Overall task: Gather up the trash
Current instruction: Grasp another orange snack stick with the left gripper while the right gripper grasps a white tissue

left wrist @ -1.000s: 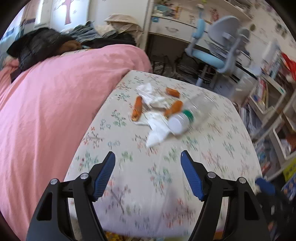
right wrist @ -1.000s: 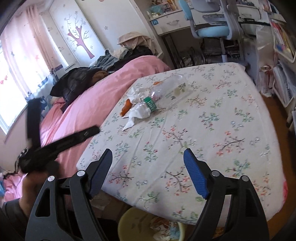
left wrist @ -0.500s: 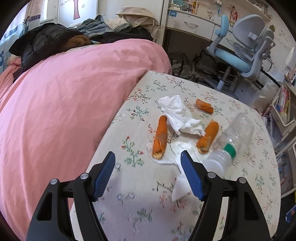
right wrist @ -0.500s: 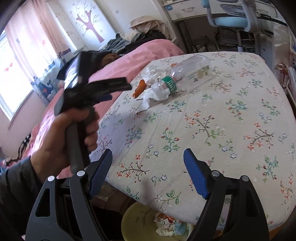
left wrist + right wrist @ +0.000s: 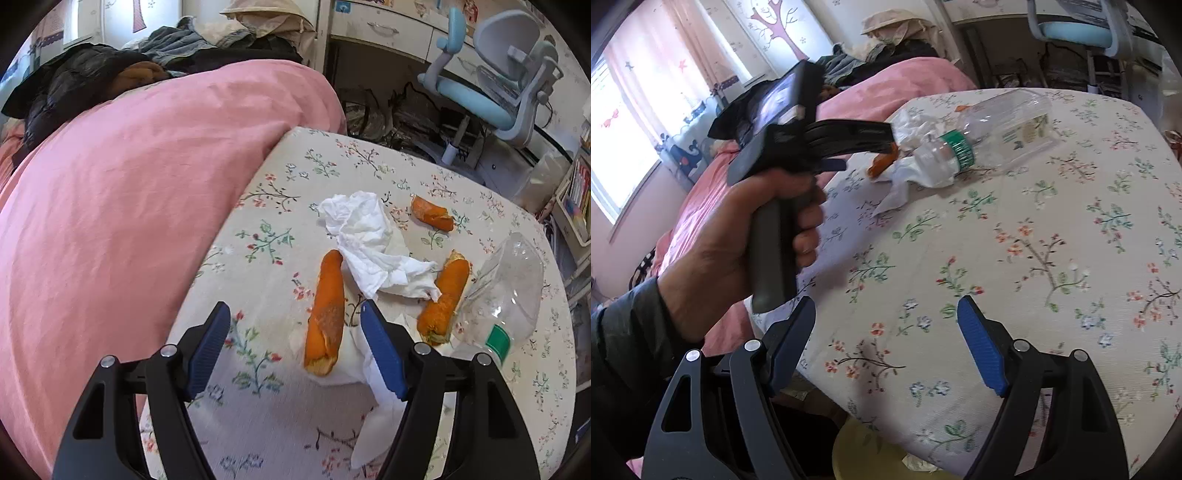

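Covering table: floral cloth; pink bedding beside; both jaws wide open, empty.

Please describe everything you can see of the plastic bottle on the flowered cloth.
The plastic bottle is clear, looks empty, and lies on its side on the flowered tablecloth. It has a green band around the neck and a pale printed label on the body. Its neck end rests against crumpled white tissue. In the left wrist view, its body lies close beside an orange peel piece; contact is unclear. Neither gripper touches it.
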